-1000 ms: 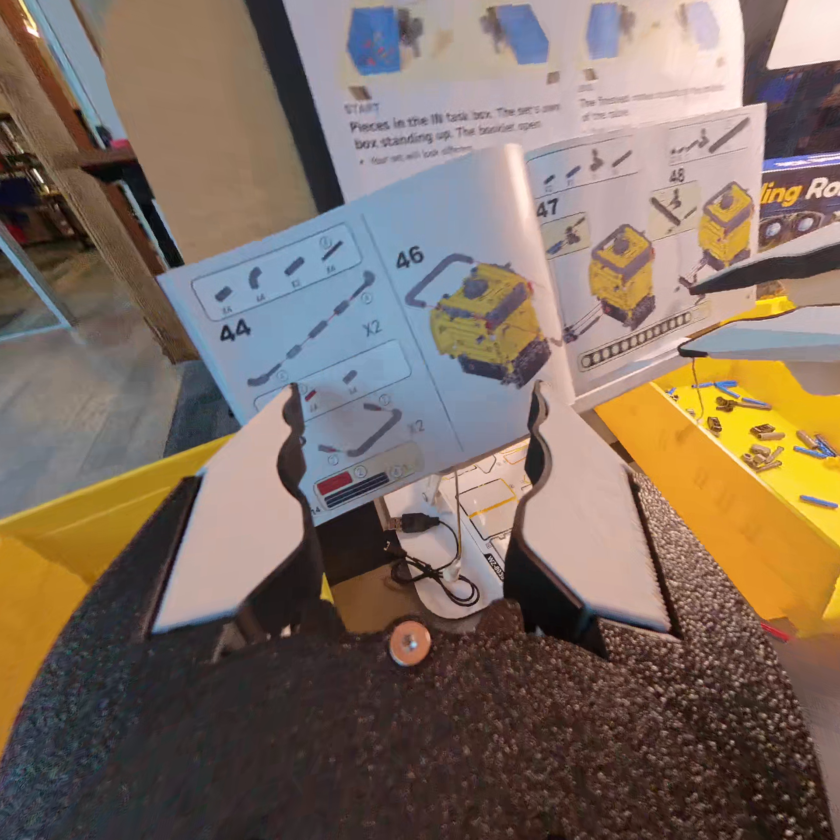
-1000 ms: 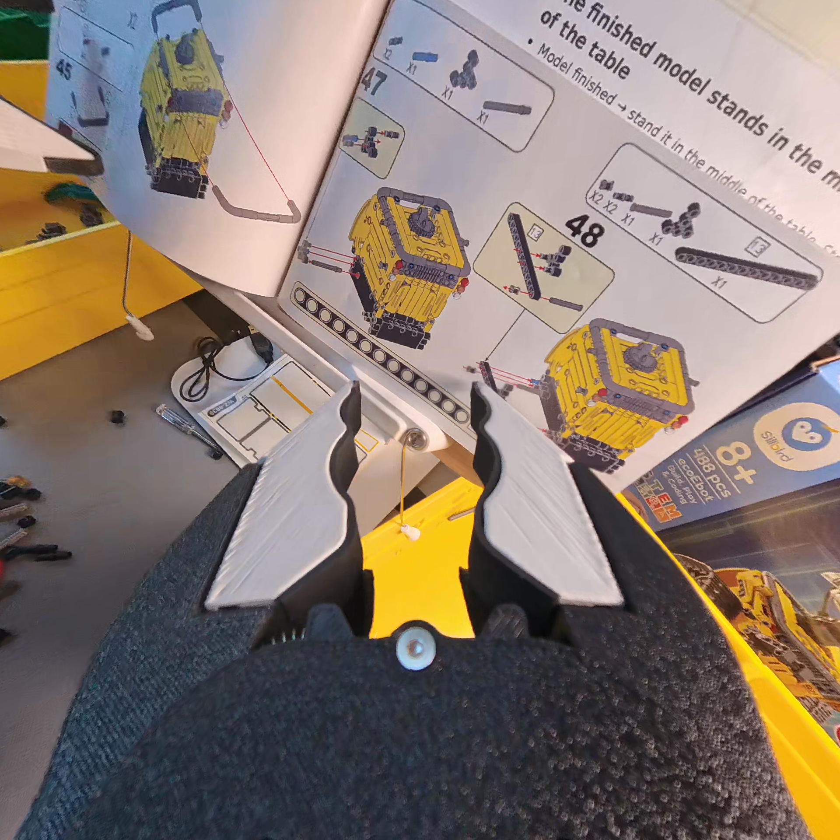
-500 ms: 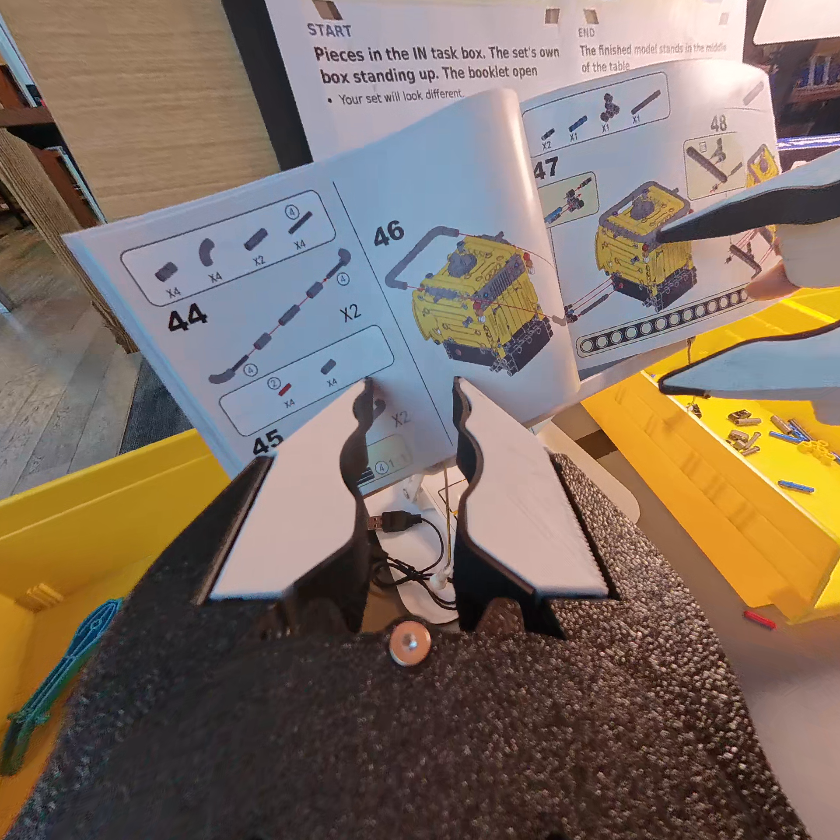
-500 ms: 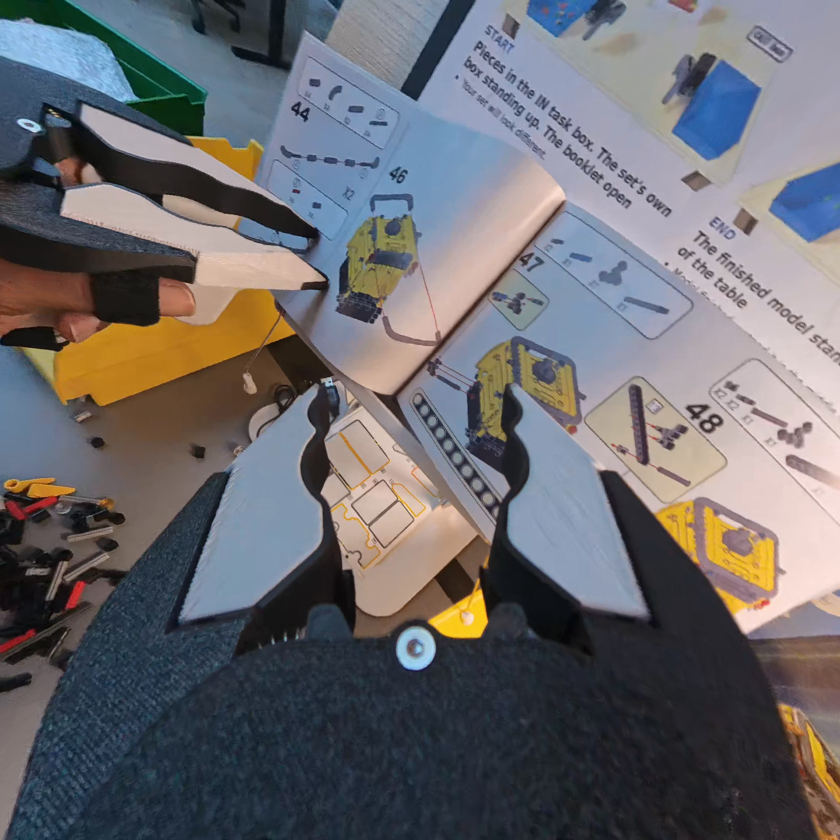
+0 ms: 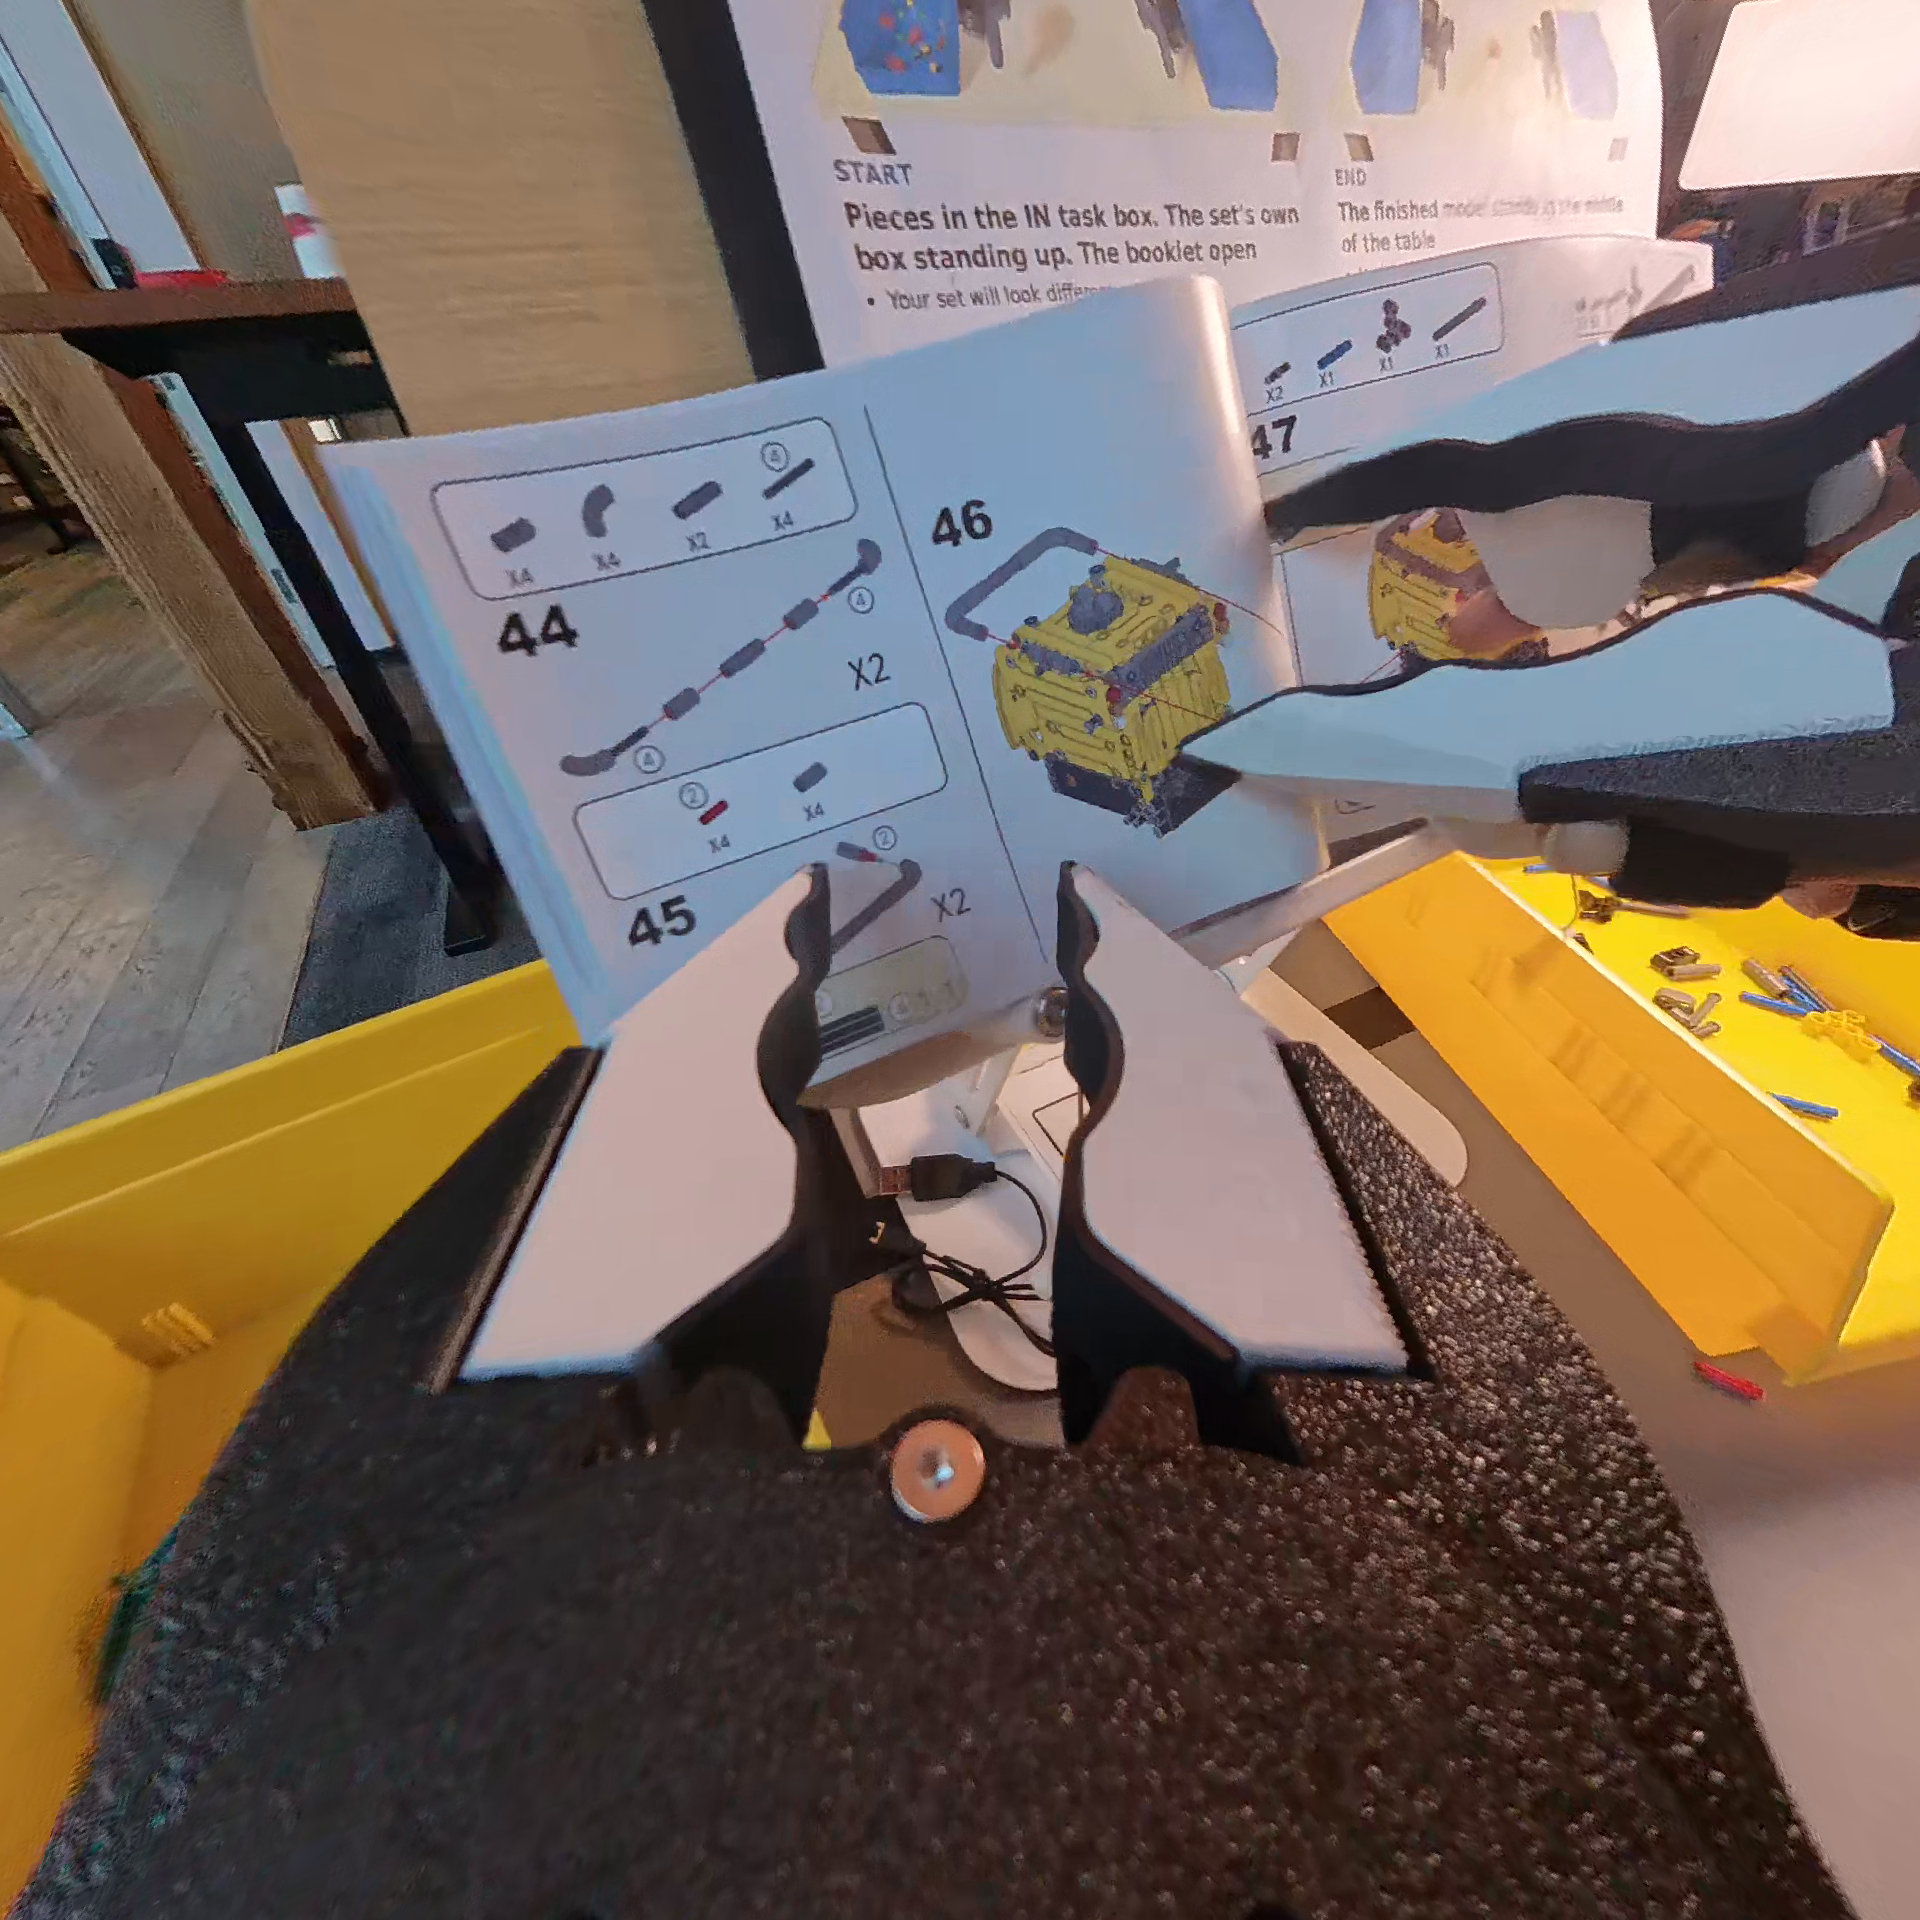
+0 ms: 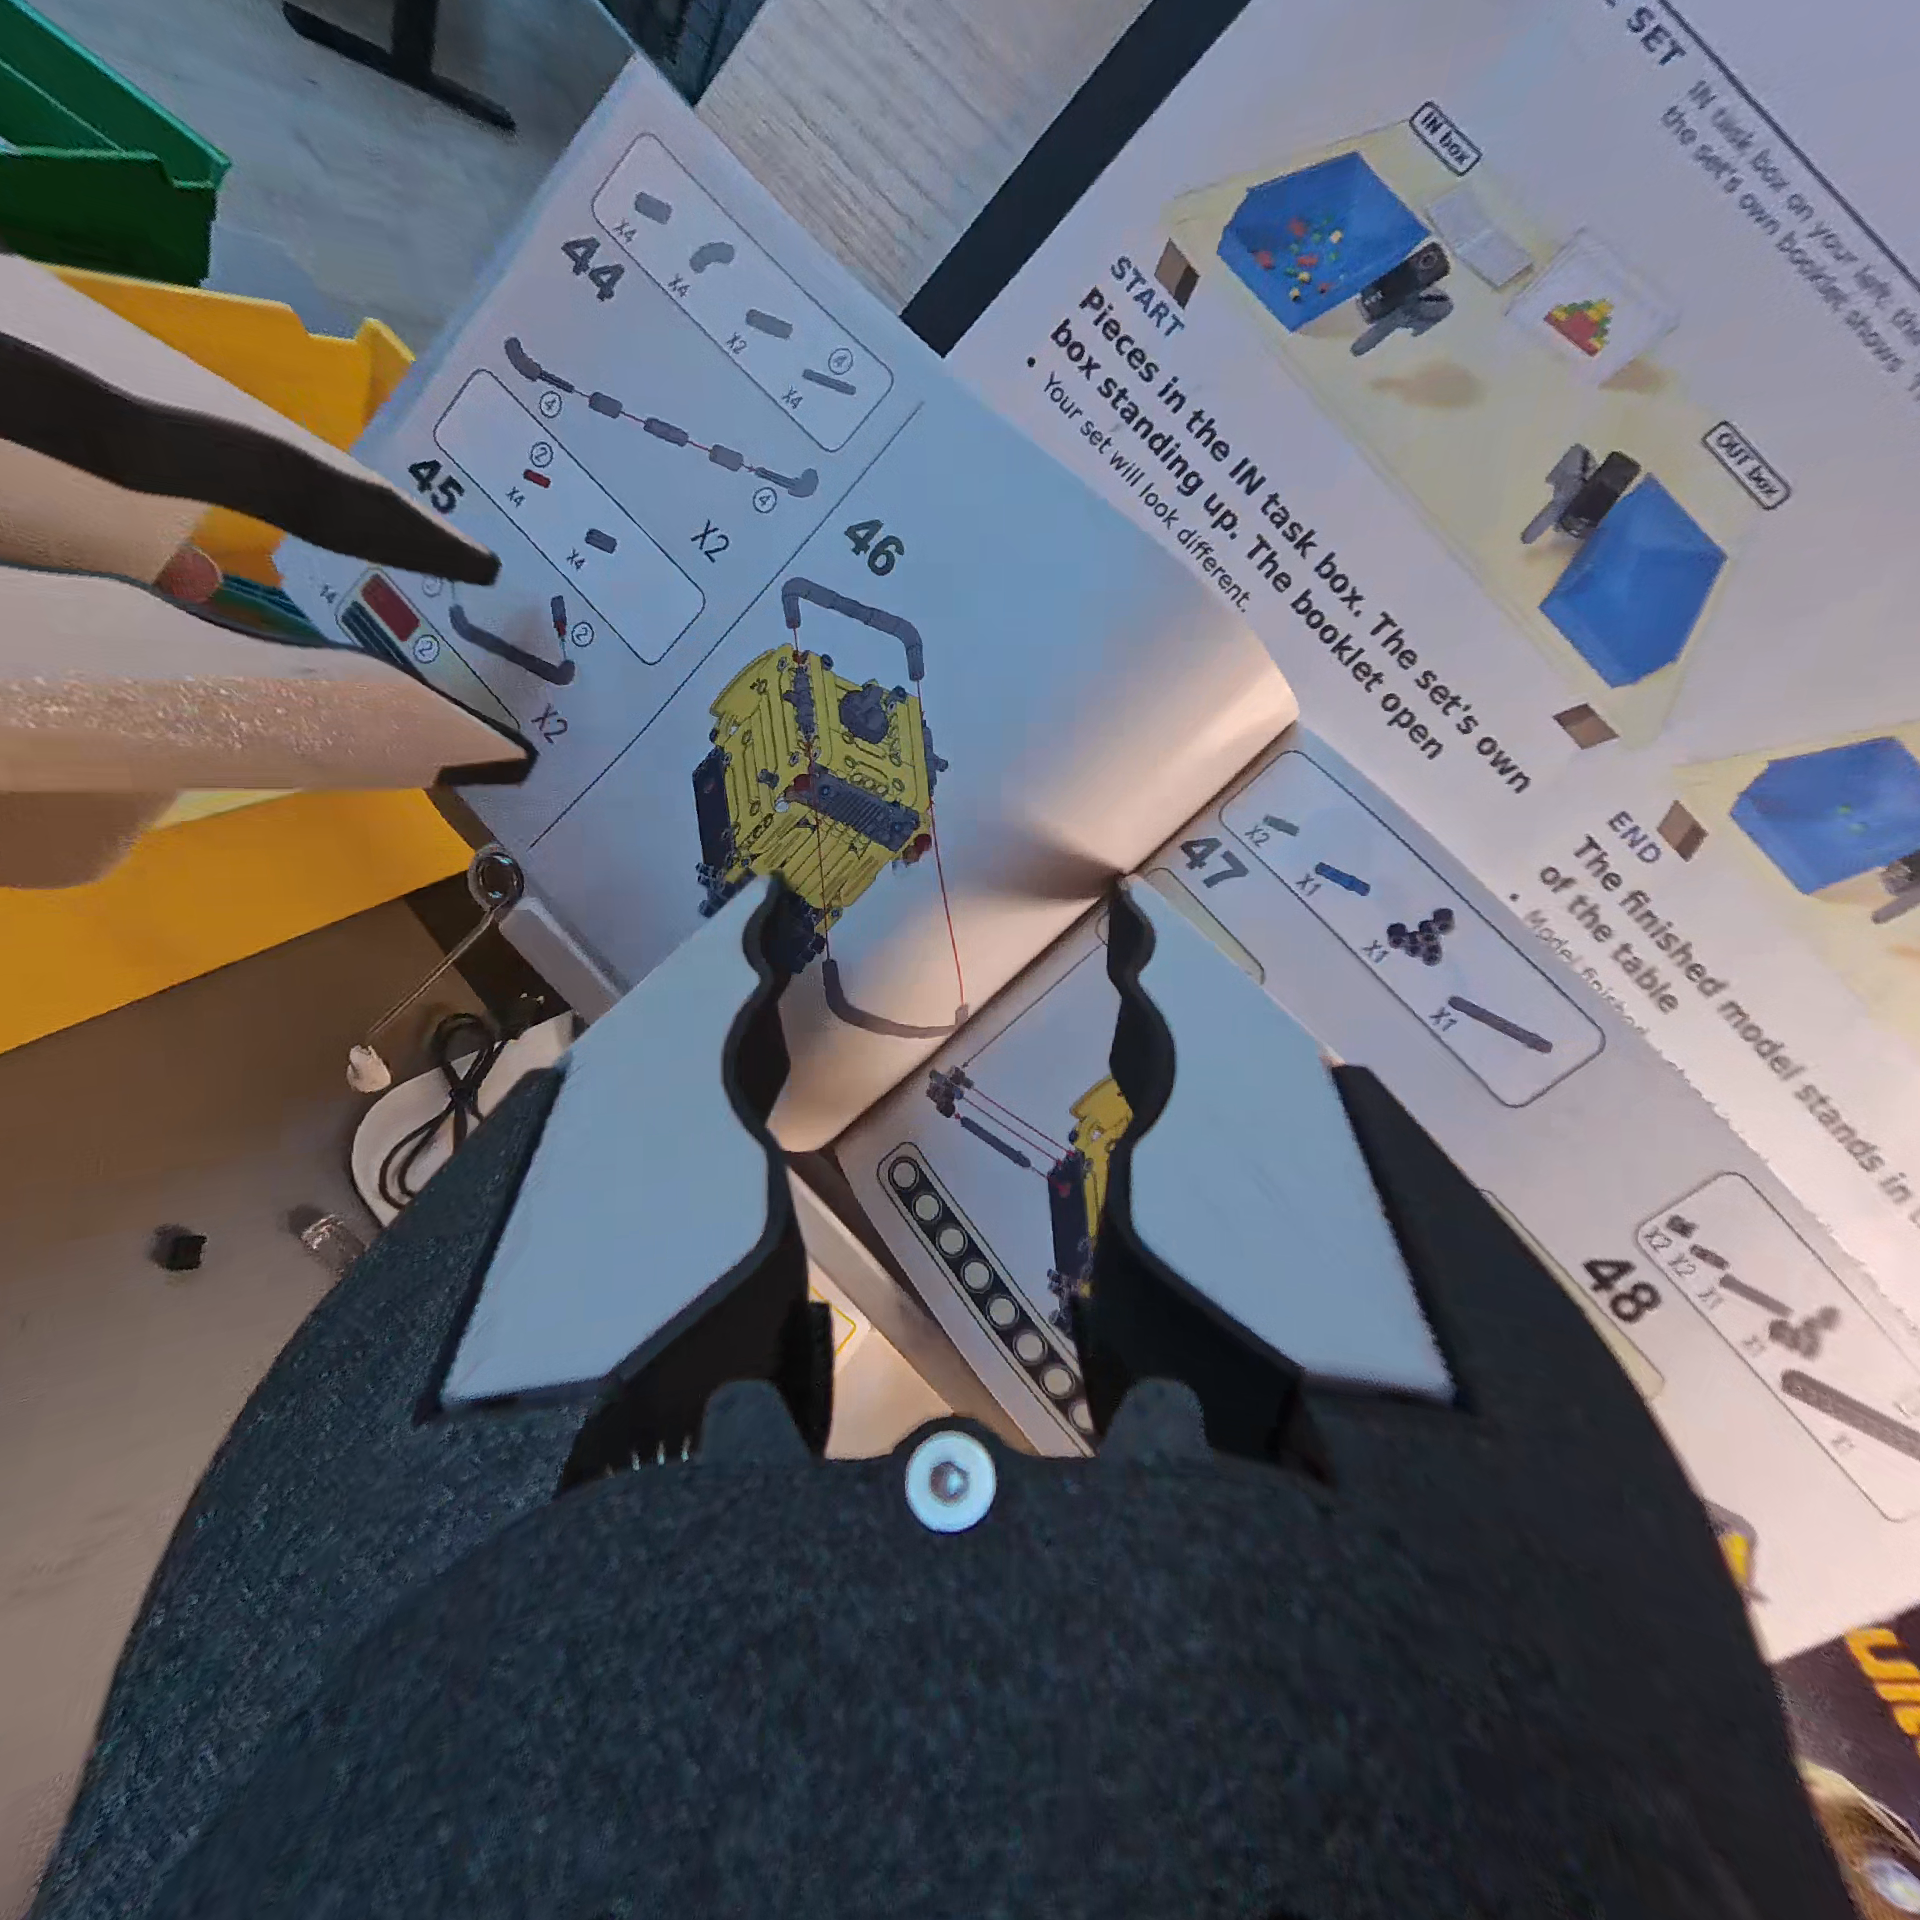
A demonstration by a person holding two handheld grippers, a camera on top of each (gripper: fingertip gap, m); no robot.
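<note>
Behind everything stood a pale wood-grain wall [image 5: 499, 187] and a big printed poster [image 6: 1455, 436], and in front of them the booklet [image 5: 831, 644] was propped open on a white stand [image 5: 1288, 904], filling the middle of both views. Its left page bowed outward near the spine, at centre right of the left wrist view.

My right gripper [image 6: 940, 904] had its fingers set apart with nothing between them, tips just in front of the spine and that curled page. Whether a tip touched the paper I could not tell. My left gripper [image 5: 940, 883] was likewise spread and empty, poised at the bottom edge of the left page, lower centre of its view.

Judging the step as handling a page, I reckoned it best to catch only the single bowed sheet near its free edge, close softly, and move in an arc around the spine so the paper would not crease or drag the stand.

Yellow bins [image 5: 1621, 1122] flanked the stand; the right one held small loose parts [image 5: 1766, 997]. A black cable [image 5: 966, 1236] lay coiled at the stand's foot.
</note>
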